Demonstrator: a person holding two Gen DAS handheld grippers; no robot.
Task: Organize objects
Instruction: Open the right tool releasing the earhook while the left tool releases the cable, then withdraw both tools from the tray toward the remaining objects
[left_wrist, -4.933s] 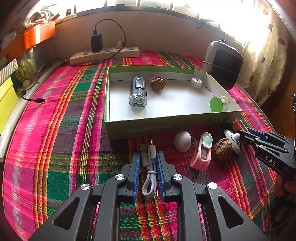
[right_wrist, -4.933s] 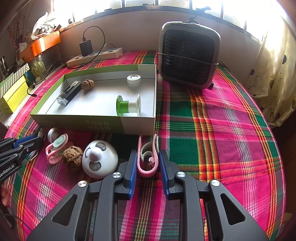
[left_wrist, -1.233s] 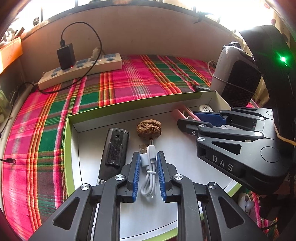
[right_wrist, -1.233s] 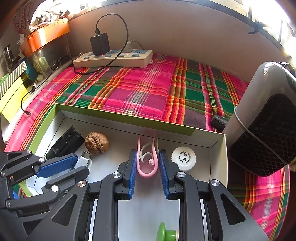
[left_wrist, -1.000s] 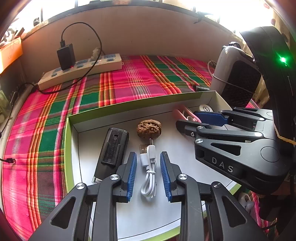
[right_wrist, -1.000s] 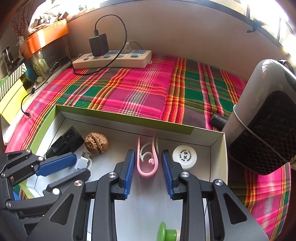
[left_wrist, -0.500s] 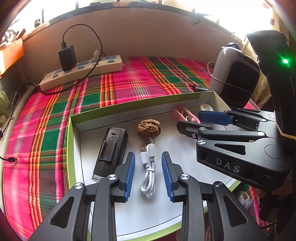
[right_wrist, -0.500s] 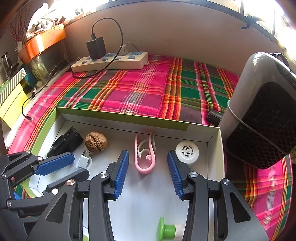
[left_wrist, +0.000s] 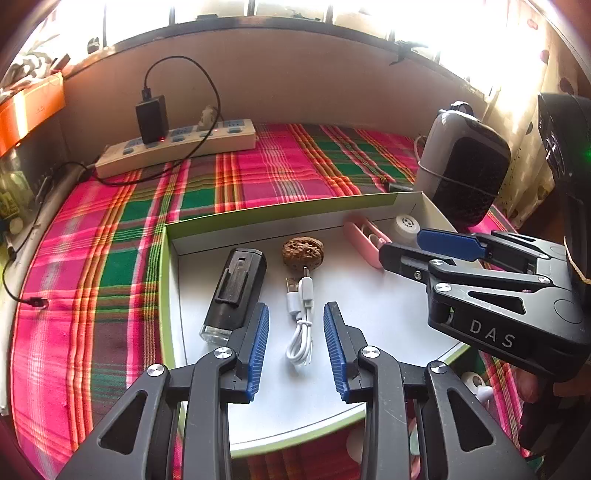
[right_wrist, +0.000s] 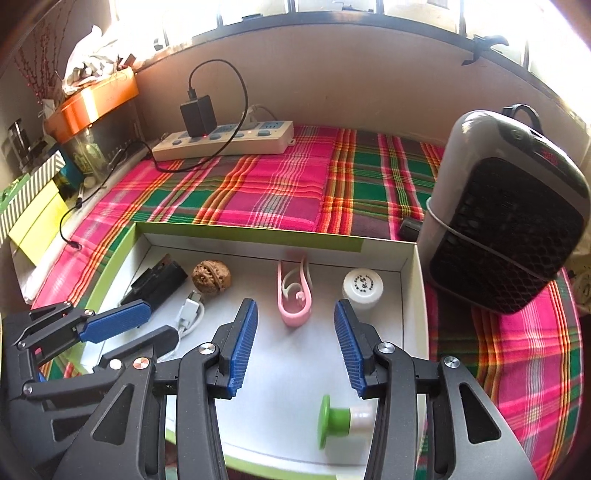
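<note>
A shallow white box with a green rim lies on the plaid cloth. In it lie a white USB cable, a pink clip, a walnut, a black flashlight, a white round cap and a green-and-white spool. My left gripper is open and empty, its fingers either side of the cable. My right gripper is open and empty, just short of the pink clip.
A grey and black heater stands right of the box. A power strip with a black charger lies at the back wall. A loose cable end lies at left. Small items lie outside the box's near edge.
Both grippers carried the cable and the pink clip from the cloth into the box, then opened and let them go. Both have since drawn back slightly with jaws wider.
</note>
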